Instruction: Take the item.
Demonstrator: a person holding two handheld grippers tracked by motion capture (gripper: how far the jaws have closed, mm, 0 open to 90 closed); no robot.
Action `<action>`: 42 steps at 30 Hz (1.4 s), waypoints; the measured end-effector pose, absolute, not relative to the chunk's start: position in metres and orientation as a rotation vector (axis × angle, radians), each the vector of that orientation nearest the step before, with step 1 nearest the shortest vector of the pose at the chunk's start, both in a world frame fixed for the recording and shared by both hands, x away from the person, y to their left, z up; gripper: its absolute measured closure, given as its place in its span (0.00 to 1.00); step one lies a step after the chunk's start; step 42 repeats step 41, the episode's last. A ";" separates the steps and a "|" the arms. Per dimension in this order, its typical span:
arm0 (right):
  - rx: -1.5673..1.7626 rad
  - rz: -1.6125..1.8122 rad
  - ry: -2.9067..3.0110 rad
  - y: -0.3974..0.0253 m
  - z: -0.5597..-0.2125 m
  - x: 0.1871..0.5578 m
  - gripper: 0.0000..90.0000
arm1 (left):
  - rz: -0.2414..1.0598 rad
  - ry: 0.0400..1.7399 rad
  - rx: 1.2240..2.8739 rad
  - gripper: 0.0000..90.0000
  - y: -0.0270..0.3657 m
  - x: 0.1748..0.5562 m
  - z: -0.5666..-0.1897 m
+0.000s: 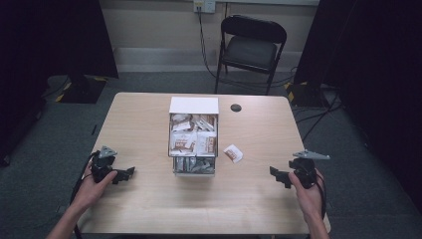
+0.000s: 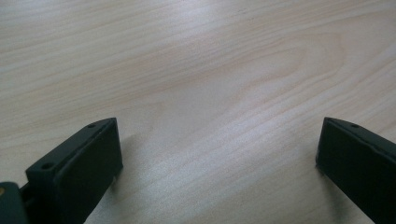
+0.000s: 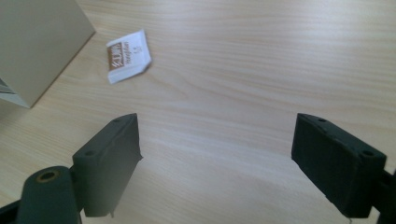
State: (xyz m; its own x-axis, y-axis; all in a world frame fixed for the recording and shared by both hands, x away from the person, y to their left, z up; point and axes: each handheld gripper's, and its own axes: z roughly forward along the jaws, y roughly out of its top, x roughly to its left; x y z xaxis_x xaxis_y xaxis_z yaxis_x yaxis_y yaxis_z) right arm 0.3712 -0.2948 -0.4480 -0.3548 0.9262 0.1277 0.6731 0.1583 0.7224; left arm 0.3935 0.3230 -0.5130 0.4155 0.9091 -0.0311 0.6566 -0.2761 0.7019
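Observation:
A white box [image 1: 193,105] of small sachets stands at the middle of the wooden table [image 1: 149,209], its drawer pulled toward me and full of white-and-brown packets. One loose sachet [image 1: 233,153] lies just right of the box; in the right gripper view this sachet [image 3: 127,56] rests beyond the jaws, beside the box's wall [image 3: 37,42]. My left gripper [image 1: 125,174] sits low at the table's left, open, nothing between its jaws [image 2: 217,149]. My right gripper [image 1: 277,176] rests at the right, open and empty [image 3: 217,149], pointing toward the box.
A small dark round disc [image 1: 236,107] lies on the table behind the box. A black folding chair [image 1: 251,47] stands beyond the far edge. Cables run across the floor [image 1: 318,117] at the right. Dark curtains hang on both sides.

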 end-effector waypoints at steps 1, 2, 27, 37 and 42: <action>1.543 1.013 2.089 -0.298 -0.451 0.370 0.17 | 0.505 1.323 2.030 0.00 0.323 0.393 -0.513; 1.557 1.000 2.091 -0.301 -0.454 0.369 0.17 | 0.505 1.323 2.030 0.00 0.323 0.393 -0.513; 1.634 0.734 1.973 -0.313 -0.496 0.357 0.09 | 0.507 1.331 2.027 0.00 0.323 0.392 -0.513; 1.642 0.759 1.897 -0.309 -0.502 0.355 0.05 | 0.507 1.331 2.027 0.00 0.323 0.392 -0.513; 1.644 0.760 1.897 -0.309 -0.502 0.355 0.05 | 0.508 1.332 2.026 0.00 0.323 0.393 -0.513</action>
